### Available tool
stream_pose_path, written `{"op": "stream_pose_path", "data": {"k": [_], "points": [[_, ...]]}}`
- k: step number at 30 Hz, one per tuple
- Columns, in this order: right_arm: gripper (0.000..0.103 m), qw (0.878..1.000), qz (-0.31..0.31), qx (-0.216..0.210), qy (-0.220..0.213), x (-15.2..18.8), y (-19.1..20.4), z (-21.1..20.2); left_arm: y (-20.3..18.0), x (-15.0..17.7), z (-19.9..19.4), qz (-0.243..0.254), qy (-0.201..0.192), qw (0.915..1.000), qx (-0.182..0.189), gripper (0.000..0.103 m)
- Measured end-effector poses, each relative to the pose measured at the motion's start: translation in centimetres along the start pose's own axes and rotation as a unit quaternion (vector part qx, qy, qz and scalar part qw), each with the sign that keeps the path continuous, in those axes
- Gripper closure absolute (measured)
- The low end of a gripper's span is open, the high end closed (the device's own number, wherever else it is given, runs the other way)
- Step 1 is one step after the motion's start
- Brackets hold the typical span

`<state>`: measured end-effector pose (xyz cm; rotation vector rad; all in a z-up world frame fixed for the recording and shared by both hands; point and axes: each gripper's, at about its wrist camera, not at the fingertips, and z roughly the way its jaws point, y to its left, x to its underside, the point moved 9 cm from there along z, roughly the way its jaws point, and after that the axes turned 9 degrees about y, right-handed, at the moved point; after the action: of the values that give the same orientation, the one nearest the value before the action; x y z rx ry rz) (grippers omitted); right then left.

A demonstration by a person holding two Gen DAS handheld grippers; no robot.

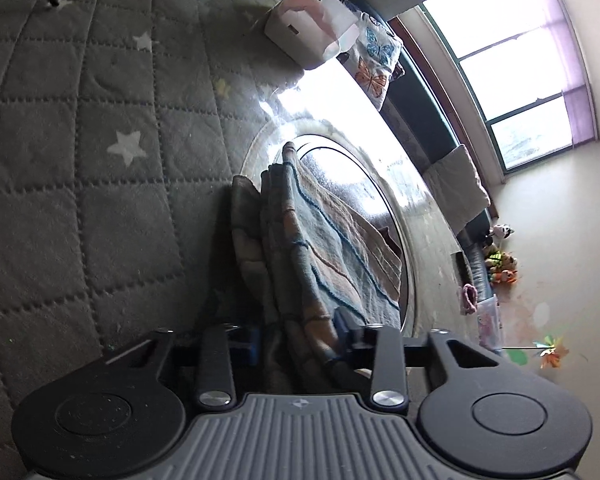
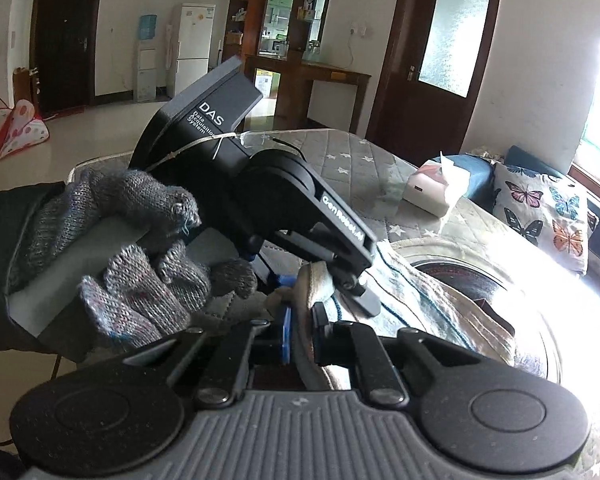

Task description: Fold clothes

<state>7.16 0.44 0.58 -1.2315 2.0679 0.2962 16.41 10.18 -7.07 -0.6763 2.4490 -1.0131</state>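
A striped blue and tan cloth (image 1: 320, 232) is held up between both grippers and drapes over a round glass top (image 1: 384, 168). In the left wrist view my left gripper (image 1: 298, 340) has a bunched fold of the cloth pinched between its fingers. The right wrist view shows my right gripper (image 2: 302, 336) shut on the pale edge of the same cloth (image 2: 432, 300), blue pads close together. Just ahead of it a gloved hand (image 2: 148, 264) holds the left gripper (image 2: 328, 284), clamped on the cloth's edge a short way beyond.
A grey quilted cover with white stars (image 1: 80, 160) spreads over the surface to the left. A white tissue box (image 2: 428, 192) and a butterfly cushion (image 2: 540, 212) sit at the far side near the bright window (image 1: 512, 52). A fridge and wooden shelves stand far behind.
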Motion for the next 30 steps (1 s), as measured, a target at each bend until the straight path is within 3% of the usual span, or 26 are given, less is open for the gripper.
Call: {"op": "stream_pose_path", "data": {"k": [2, 7, 13, 20, 25, 30], "points": [[0.093, 1.000, 0.000, -0.003, 0.002, 0.2, 0.1, 0.0, 0.0, -0.1, -0.1, 0.001, -0.004, 1.0000, 0.004, 0.081], [0.087, 1.000, 0.023, -0.012, 0.000, 1.0, -0.7, -1.1, 0.4, -0.2, -0.1, 0.009, -0.008, 0.9999, -0.004, 0.083], [0.087, 0.994, 0.107, 0.021, 0.022, 3.0, -6.3, -0.9, 0.7, -0.1, -0.1, 0.018, -0.010, 0.9998, -0.006, 0.082], [0.087, 0.966, 0.248, 0.045, 0.054, 6.2, -14.5, 2.4, 0.9, 0.0, -0.1, 0.028, -0.008, 0.9995, -0.008, 0.082], [0.083, 0.952, 0.291, 0.069, 0.058, 8.0, -17.5, 3.9, 0.9, 0.0, -0.1, 0.034, -0.006, 0.9994, -0.007, 0.082], [0.081, 0.943, 0.321, 0.062, 0.058, 9.0, -18.3, 4.4, 0.9, -0.1, -0.1, 0.039, -0.005, 0.9992, -0.004, 0.082]]}}
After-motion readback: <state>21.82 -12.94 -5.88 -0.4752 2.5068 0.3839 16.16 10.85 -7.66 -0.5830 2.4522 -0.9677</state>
